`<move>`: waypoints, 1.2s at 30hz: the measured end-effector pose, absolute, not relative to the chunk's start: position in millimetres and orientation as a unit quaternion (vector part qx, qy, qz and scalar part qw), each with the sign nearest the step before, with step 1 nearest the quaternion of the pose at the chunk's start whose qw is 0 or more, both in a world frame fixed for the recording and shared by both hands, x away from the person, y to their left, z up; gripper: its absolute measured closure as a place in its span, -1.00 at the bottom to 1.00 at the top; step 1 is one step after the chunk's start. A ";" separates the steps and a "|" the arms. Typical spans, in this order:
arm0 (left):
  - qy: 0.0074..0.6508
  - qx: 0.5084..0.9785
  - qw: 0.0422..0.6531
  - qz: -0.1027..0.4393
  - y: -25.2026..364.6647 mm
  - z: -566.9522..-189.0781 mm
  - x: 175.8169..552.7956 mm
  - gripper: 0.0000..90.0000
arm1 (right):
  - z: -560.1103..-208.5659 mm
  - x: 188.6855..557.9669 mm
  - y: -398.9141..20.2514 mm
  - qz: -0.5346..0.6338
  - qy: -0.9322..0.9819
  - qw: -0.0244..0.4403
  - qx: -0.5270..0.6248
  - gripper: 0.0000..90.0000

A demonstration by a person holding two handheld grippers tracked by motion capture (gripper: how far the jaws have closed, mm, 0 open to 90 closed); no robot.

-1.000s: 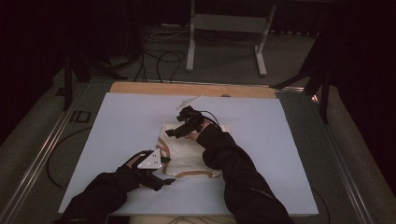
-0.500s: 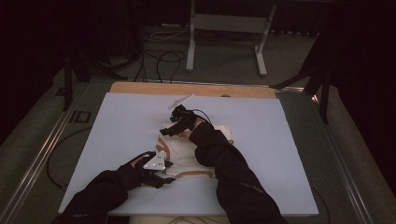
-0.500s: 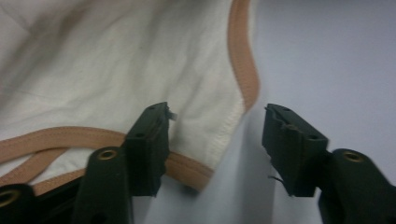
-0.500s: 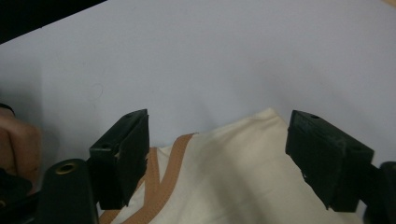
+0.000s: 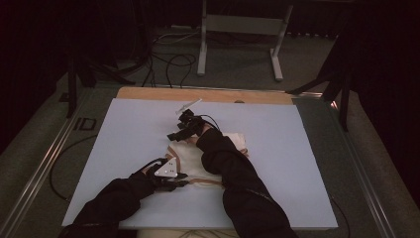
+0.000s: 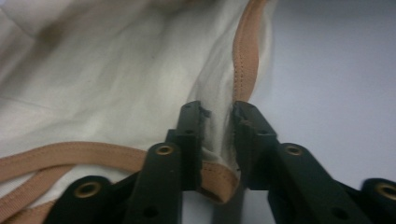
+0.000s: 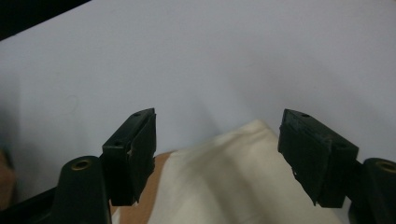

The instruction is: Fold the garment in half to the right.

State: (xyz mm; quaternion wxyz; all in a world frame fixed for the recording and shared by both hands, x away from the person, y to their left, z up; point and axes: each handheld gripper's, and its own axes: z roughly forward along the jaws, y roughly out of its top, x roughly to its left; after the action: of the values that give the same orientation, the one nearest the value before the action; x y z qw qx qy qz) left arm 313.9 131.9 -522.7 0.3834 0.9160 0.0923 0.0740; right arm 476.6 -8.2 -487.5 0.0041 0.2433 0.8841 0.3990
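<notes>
A cream cloth [image 5: 236, 142] with tan edging lies crumpled near the front middle of the pale table [image 5: 297, 163]. My left gripper [image 5: 179, 181] sits at its near left edge. In the left gripper view the jaws [image 6: 218, 116] have just been closing and now pinch a fold of the cloth [image 6: 116, 79] by its tan trim [image 6: 245, 51]. My right gripper [image 5: 176, 133] hovers at the cloth's far left corner. Its jaws [image 7: 217, 119] have narrowed a little but stand wide open, with the cloth's corner [image 7: 233, 177] lying below and between them, untouched.
A slim white object [image 5: 189, 105] lies on the table just beyond the right gripper. A wooden strip [image 5: 208, 94] runs along the far edge. Past it stand a metal frame [image 5: 242, 25] and floor cables [image 5: 168, 59]. Rails flank the table.
The right gripper has slid leftward and lower to the cloth's far left corner. The left gripper stayed put and its jaws closed onto the cloth's edge.
</notes>
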 end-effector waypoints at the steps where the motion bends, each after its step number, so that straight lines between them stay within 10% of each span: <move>1: 0.092 0.916 0.383 0.075 131.6 -522.8 314.2 0.73 | -488.8 477.9 -7.0 0.399 0.883 0.002 0.245 -0.35; 36: 0.094 0.920 0.373 0.073 129.7 -521.3 318.2 0.93 | -514.7 494.9 22.0 0.321 0.907 0.057 0.264 0.48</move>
State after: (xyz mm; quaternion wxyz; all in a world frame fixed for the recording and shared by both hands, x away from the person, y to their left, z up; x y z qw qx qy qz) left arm 318.2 129.7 -521.3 0.3733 0.9200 0.0941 0.0729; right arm 494.9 22.0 -514.7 0.0568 0.2645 0.9075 0.3214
